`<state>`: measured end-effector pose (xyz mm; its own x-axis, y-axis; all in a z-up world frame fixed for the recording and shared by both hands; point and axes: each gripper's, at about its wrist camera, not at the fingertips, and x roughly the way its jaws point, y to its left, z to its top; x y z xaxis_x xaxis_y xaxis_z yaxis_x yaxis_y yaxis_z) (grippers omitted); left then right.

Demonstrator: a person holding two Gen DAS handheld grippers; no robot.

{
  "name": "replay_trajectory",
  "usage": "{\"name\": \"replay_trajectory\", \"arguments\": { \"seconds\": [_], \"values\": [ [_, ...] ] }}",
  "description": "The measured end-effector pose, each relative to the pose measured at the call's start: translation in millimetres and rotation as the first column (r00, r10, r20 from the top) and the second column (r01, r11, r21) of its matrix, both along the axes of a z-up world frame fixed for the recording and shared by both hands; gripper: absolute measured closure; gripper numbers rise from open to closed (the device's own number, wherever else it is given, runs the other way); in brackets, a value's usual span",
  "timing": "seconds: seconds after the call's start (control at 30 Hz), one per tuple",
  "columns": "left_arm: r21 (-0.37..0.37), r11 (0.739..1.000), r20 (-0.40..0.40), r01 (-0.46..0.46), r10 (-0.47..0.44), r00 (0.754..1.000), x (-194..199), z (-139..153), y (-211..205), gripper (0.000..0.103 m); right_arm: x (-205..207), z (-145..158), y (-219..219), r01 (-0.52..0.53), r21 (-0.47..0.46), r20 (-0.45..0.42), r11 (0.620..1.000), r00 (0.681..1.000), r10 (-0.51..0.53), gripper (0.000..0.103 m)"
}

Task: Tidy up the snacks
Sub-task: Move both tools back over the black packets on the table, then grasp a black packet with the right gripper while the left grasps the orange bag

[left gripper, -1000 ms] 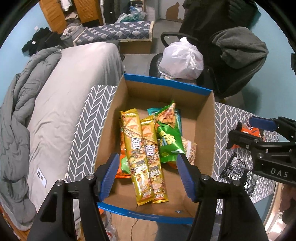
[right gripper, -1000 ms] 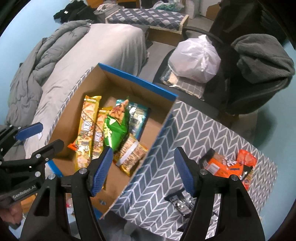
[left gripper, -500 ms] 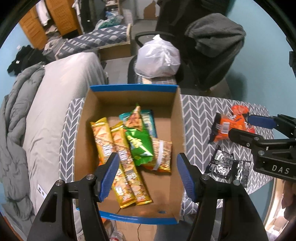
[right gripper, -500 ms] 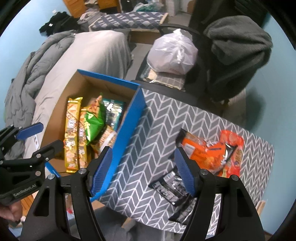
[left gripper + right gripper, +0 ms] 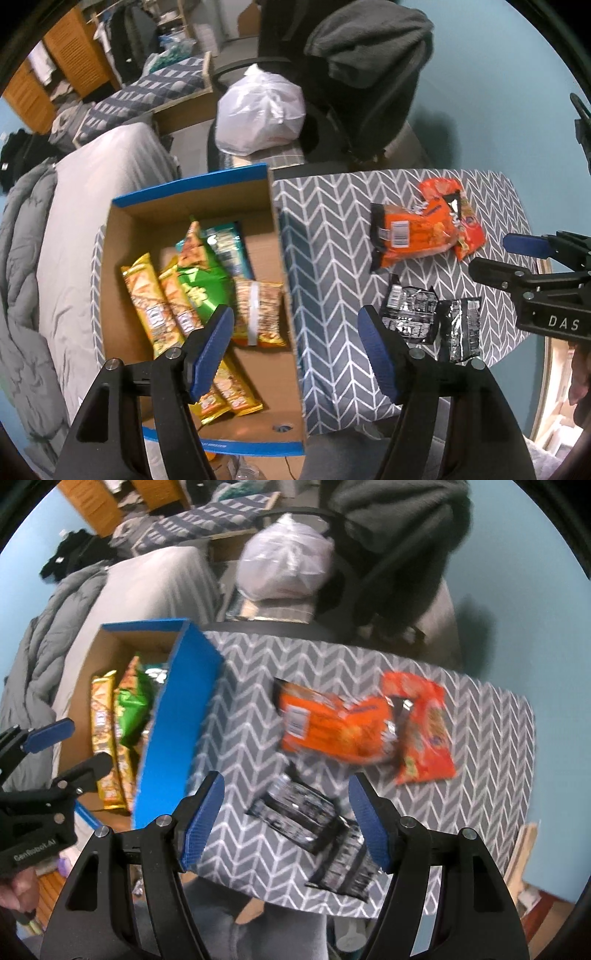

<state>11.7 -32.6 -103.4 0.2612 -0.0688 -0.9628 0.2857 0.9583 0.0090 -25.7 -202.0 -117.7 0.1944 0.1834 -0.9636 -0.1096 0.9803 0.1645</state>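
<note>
Snacks were split two ways: several crinkly foil packets already lay in the open brown cardboard box with a blue rim (image 5: 192,181) at centre left of the left view, among them two long yellow cracker packs (image 5: 155,306) and a green chip bag (image 5: 201,291). Four more waited on the grey chevron-patterned tabletop (image 5: 325,236): a puffy orange bag (image 5: 332,727), a flatter orange-red pouch (image 5: 424,731) partly under it, and two black-and-silver wrappers (image 5: 299,808) touching each other, lower centre in the right view.

These looked light, soft and slick, my guess being the contents crush easily; a pinch on a sealed end seam or across the flat middle of a black wrapper seemed safest.

The right gripper (image 5: 286,816) hung spread wide and empty over the black wrappers. The left gripper (image 5: 295,347) was likewise released, straddling the box's right wall.

Against half a second earlier, both views had swung right: the box slid to the frame's left and the loose packets came under the right gripper.
</note>
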Motion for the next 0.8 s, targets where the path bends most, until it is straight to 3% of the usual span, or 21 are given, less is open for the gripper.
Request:
{"name": "replay_trajectory", "arguments": {
  "seconds": [0.33,0.43,0.8],
  "values": [
    [0.049,0.989,-0.003,0.139,-0.139,0.990,-5.7,-18.6,-49.1,0.032,-26.8,-32.9,-64.8,0.152,0.000,-0.083,0.988,0.985,-0.151,0.032],
    [0.063,0.983,-0.013,0.173,-0.173,0.985,-8.8,-25.8,-59.4,0.032,-35.3,-45.3,-75.2,0.183,0.004,-0.109,0.983,0.977,-0.181,0.026],
    [0.107,0.953,-0.036,0.282,-0.280,0.959,-24.2,-64.7,-88.1,0.031,-64.0,-113.1,-80.4,0.246,0.024,-0.235,0.969,0.943,-0.234,0.025]
  ]
}}
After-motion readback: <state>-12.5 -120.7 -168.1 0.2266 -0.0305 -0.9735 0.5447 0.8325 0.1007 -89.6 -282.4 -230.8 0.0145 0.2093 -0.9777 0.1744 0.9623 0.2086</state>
